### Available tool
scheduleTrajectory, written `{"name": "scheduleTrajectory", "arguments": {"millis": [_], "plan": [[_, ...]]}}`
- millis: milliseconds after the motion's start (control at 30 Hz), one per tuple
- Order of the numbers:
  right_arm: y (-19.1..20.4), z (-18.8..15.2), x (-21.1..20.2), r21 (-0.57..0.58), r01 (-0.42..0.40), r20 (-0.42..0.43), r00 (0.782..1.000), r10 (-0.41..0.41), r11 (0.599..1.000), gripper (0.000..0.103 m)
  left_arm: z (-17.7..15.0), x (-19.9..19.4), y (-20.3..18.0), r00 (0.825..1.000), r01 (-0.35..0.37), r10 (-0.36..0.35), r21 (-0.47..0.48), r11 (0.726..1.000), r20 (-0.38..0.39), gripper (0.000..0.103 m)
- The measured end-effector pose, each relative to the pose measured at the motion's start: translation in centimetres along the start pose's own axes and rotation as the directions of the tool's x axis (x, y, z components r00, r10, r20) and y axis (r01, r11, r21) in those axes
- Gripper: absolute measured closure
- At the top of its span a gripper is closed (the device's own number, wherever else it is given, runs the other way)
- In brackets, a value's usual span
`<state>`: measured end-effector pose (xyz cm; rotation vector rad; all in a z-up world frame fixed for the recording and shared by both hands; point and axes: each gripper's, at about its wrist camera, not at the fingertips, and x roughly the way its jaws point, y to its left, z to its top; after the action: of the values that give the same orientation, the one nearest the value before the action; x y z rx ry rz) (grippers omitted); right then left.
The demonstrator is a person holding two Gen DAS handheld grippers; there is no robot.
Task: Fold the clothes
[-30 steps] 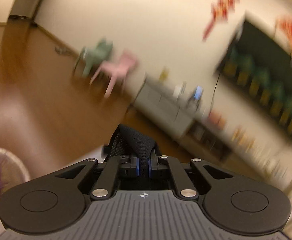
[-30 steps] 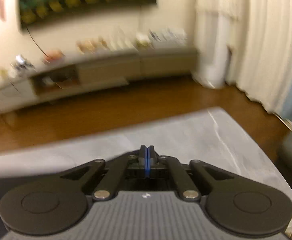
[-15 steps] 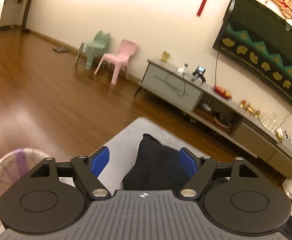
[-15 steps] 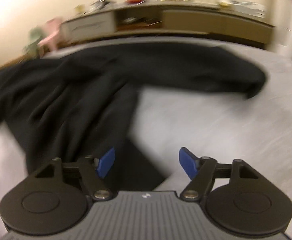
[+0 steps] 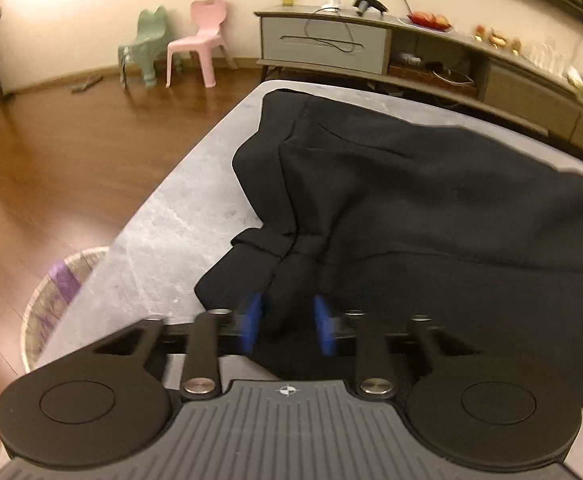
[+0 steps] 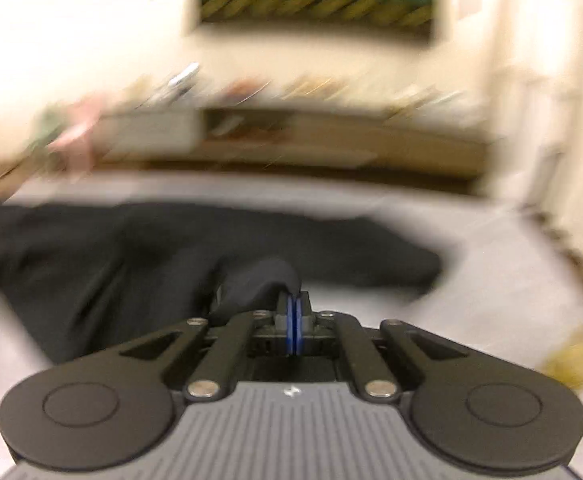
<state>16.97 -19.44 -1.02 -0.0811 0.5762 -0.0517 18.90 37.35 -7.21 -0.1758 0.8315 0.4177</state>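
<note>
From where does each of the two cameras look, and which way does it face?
Left wrist: sits on the left gripper, looks along the grey table at the black garment; jaws apart around a fold.
Right wrist: sits on the right gripper, faces the wall; jaws shut on the cloth.
Both show the garment, table and long cabinet.

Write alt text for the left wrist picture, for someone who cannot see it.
A left gripper with blue pads straddles a bunched fold of a black garment spread over a grey table, its jaws partly apart. Beyond lie a wooden floor, a pink chair beside a green chair, and a long low cabinet against the wall.
</note>
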Motion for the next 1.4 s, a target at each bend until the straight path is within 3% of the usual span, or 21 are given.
{"name": "scheduleTrajectory", "arguments": {"millis": [100,167,233,300,367,400,500,567,667,767,833,933,1000,1033,1100,1167,1233,1300,1333,1367,1400], "plan": [[-3.5,0.5,1.9,-0.027,0.3,-0.005,0.954,-0.3,0.954,0.1,0.9,-0.9,1.1,0.999,0.005,-0.002,-0.066,0.998,0.032,0.086],[-5.3,-1.2,4.2,-0.028,0.378,-0.074,0.923,-0.379,0.925,0.087,1.1,-1.9,1.5,0.999,0.024,-0.02,-0.1,0.995,0.044,0.086],[-6.5,-3.5,5.0,0.047,0.347,-0.112,0.934,-0.34,0.937,0.078,1.0,-2.8,1.9,0.998,0.047,-0.043,-0.121,0.992,0.035,0.086],[-7.1,-4.9,4.9,0.155,0.253,-0.171,0.959,-0.227,0.955,0.071,0.5,-3.5,2.4,0.999,0.048,-0.046,-0.162,0.986,0.016,0.083],[-7.2,-4.6,4.3,0.242,0.14,-0.159,0.982,-0.103,0.96,0.066,0.0,-3.9,3.4,0.999,0.038,-0.041,-0.239,0.97,-0.005,0.065],[-7.0,-4.3,4.0,0.256,0.101,-0.148,0.987,-0.065,0.961,0.055,-0.4,-4.1,4.1,0.999,0.022,-0.029,-0.306,0.952,-0.019,0.046],[-5.7,-4.2,4.0,0.226,0.054,-0.156,0.988,-0.019,0.973,0.051,-1.0,-4.0,4.8,0.998,0.029,-0.051,-0.419,0.908,-0.042,0.033],[-4.9,-4.1,4.6,0.223,0.026,-0.179,0.984,0.015,0.974,0.051,-1.2,-3.4,3.7,0.995,0.052,-0.084,-0.42,0.906,-0.058,0.03],[-4.4,-4.1,4.7,0.211,0.013,-0.2,0.979,0.03,0.977,0.05,-1.0,-2.2,1.9,0.997,0.025,-0.052,-0.368,0.929,-0.062,0.026],[-4.2,-4.2,5.2,0.23,0.006,-0.209,0.977,0.043,0.973,0.05,-0.7,-1.6,0.9,0.999,-0.005,-0.011,-0.354,0.935,-0.044,0.037],[-4.2,-4.6,6.2,0.238,0.004,-0.222,0.974,0.05,0.971,0.05,-0.4,-1.4,1.0,0.999,0.046,-0.053,-0.368,0.929,-0.01,0.087],[-4.2,-5.3,8.1,0.246,0.003,-0.249,0.967,0.06,0.969,0.05,-0.2,-2.5,1.4,0.992,0.122,-0.097,-0.364,0.923,0.085,0.103],[-4.3,-5.5,8.7,0.251,0.004,-0.255,0.965,0.062,0.968,0.05,0.9,-6.5,2.4,0.958,0.195,-0.103,-0.346,0.918,0.267,0.103],[-4.4,-5.5,8.8,0.255,0.005,-0.254,0.965,0.062,0.967,0.05,0.9,-10.1,3.8,0.911,0.264,-0.111,-0.353,0.898,0.398,0.103],[-4.7,-5.5,8.7,0.268,0.009,-0.248,0.967,0.06,0.963,0.05,0.9,-17.0,6.5,0.779,0.381,-0.096,-0.347,0.857,0.619,0.103],[-5.0,-5.5,8.6,0.279,0.018,-0.249,0.967,0.054,0.96,0.047,-0.4,-20.1,9.9,0.754,0.357,0.005,-0.415,0.837,0.657,0.103],[-5.2,-5.8,9.0,0.281,0.041,-0.272,0.962,0.039,0.959,0.045,-2.5,-17.6,13.0,0.85,0.366,-0.027,-0.554,0.748,0.526,0.103],[-5.2,-5.9,9.3,0.279,0.052,-0.287,0.957,0.032,0.959,0.04,-4.0,-13.7,13.2,0.916,0.377,-0.159,-0.654,0.656,0.369,0.103],[-5.1,-6.0,9.3,0.278,0.053,-0.287,0.957,0.03,0.959,0.038,-4.7,-11.8,13.2,0.928,0.371,-0.229,-0.696,0.615,0.293,0.097],[-5.0,-6.0,9.2,0.277,0.052,-0.285,0.958,0.031,0.96,0.036,-5.1,-10.3,12.2,0.929,0.365,-0.282,-0.708,0.604,0.238,0.096],[-4.9,-6.1,9.0,0.278,0.051,-0.284,0.958,0.031,0.959,0.035,-5.3,-9.8,11.5,0.935,0.348,-0.289,-0.692,0.632,0.206,0.089]]}}
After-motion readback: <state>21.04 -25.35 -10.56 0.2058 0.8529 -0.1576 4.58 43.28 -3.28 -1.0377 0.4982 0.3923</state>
